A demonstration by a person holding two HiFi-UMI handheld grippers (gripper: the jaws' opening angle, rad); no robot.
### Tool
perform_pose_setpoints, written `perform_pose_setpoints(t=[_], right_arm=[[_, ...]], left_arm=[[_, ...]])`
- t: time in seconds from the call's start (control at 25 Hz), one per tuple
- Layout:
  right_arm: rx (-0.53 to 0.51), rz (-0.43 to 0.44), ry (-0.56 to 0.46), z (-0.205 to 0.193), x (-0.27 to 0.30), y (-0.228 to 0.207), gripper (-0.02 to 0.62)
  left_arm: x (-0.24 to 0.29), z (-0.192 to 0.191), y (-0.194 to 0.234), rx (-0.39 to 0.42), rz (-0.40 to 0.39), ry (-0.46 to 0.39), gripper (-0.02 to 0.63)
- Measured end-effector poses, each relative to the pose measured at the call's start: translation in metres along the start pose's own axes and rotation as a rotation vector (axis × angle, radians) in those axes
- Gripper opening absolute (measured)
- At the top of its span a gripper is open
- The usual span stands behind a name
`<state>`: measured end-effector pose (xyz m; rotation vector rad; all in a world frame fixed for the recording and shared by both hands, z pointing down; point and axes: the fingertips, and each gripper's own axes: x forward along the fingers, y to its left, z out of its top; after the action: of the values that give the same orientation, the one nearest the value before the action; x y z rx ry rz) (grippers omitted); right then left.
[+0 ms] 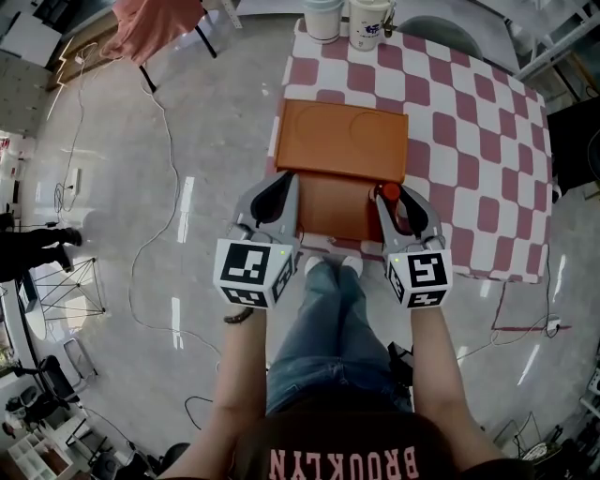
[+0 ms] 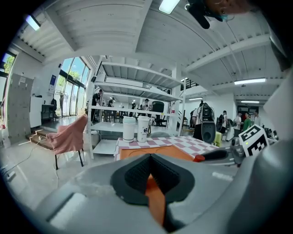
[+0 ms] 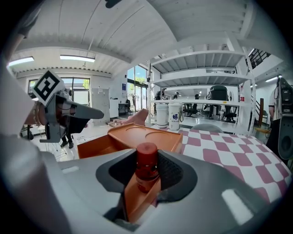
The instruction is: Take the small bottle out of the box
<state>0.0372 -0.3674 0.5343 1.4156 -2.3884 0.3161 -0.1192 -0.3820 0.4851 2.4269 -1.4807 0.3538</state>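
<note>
An orange box (image 1: 330, 208) lies open at the near edge of the checkered table (image 1: 469, 141), its lid (image 1: 342, 139) folded back flat. A small bottle (image 1: 388, 193) with a red cap stands upright at the box's near right corner. My right gripper (image 1: 398, 211) is shut on it; in the right gripper view the bottle (image 3: 147, 167) sits between the black pads above the orange wall. My left gripper (image 1: 278, 192) is at the box's near left corner, its jaws nearly together with a strip of orange box wall (image 2: 155, 196) pinched between them.
Two white cups (image 1: 322, 19) (image 1: 368, 21) stand at the table's far edge. A chair draped in pink cloth (image 1: 150, 23) stands on the floor at the far left, with cables trailing near it. The person's legs are against the table's near edge.
</note>
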Motion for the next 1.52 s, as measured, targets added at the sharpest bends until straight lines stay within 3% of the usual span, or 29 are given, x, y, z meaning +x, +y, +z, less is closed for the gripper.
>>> perform_pose_setpoints(t=[0.52,1.52], right_arm=[[0.014,0.011,-0.006,0.029,-0.016,0.004,0.138],[-0.057,0.020,-0.196,0.169,-0.050,-0.006,0.138]], left_arm=[[-0.009,0.027,0.003,0.014,-0.004,-0.030,-0.002],[-0.038,0.150,0.001,0.119,0.016,-0.253,-0.002]])
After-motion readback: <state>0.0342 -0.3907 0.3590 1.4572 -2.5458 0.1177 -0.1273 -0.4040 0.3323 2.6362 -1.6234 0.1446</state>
